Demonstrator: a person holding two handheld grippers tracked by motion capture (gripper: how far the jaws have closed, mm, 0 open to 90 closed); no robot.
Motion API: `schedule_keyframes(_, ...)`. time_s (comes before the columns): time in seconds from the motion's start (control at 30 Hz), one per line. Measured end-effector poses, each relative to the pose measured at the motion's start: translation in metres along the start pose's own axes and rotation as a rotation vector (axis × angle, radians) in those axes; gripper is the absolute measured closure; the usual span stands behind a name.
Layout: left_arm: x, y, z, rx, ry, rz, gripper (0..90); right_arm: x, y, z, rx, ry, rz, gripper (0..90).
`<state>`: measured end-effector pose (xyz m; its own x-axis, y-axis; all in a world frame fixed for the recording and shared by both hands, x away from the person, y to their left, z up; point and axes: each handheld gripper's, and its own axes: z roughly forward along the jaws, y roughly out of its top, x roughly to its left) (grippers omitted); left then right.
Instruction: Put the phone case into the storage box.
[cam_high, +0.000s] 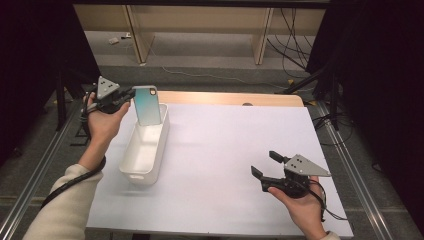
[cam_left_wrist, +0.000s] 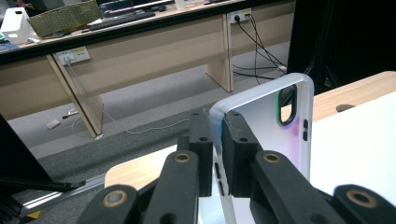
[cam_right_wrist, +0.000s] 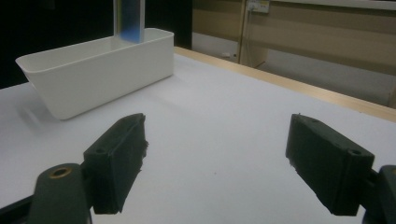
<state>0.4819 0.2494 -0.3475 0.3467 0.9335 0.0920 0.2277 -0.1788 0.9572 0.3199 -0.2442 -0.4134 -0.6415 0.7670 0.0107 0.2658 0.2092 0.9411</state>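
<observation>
A phone case (cam_high: 148, 104) with a pale teal-to-white back stands upright over the far end of a long white bin (cam_high: 159, 147), and my left gripper (cam_high: 131, 94) is shut on its edge. In the left gripper view the two black jaws pinch the frosted rim of the phone case (cam_left_wrist: 275, 130) near its camera cut-out. My right gripper (cam_high: 264, 163) hovers low over the white table mat (cam_high: 225, 150) at the near right, open, with nothing between its jaws. The right gripper view shows the white bin (cam_right_wrist: 100, 70) ahead on the left, the phone case (cam_right_wrist: 128, 21) rising above it.
The white mat covers a wooden table whose bare far edge (cam_high: 235, 97) shows behind it. Metal rails run along both sides of the table. Desks and loose cables stand on the floor beyond.
</observation>
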Motion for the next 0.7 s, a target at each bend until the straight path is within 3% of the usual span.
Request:
schedule_keyframes(0.17,0.001,0.000,0.003,-0.001,0.000,0.004,82.7,0.000,0.000,0.000,-0.001,0.002,0.000,21.3)
schedule_keyframes(0.2,0.001,-0.001,0.003,-0.001,0.002,0.005,82.7,0.001,-0.001,0.002,-0.034,-0.004,0.003,21.3)
schedule_keyframes(0.47,0.003,-0.004,0.010,0.008,0.001,0.006,82.7,0.001,-0.001,0.002,-0.023,0.004,0.004,21.3)
schedule_keyframes(0.5,0.004,-0.004,0.010,0.009,0.000,0.004,82.7,0.000,0.000,0.000,0.000,0.006,0.002,21.3)
schedule_keyframes(0.53,0.004,-0.005,0.011,0.008,0.001,-0.002,82.7,0.001,-0.002,0.004,-0.037,0.019,0.013,21.4)
schedule_keyframes(0.7,0.006,-0.007,0.015,0.017,0.000,0.002,82.7,0.001,0.000,0.002,-0.023,0.009,0.004,21.4)
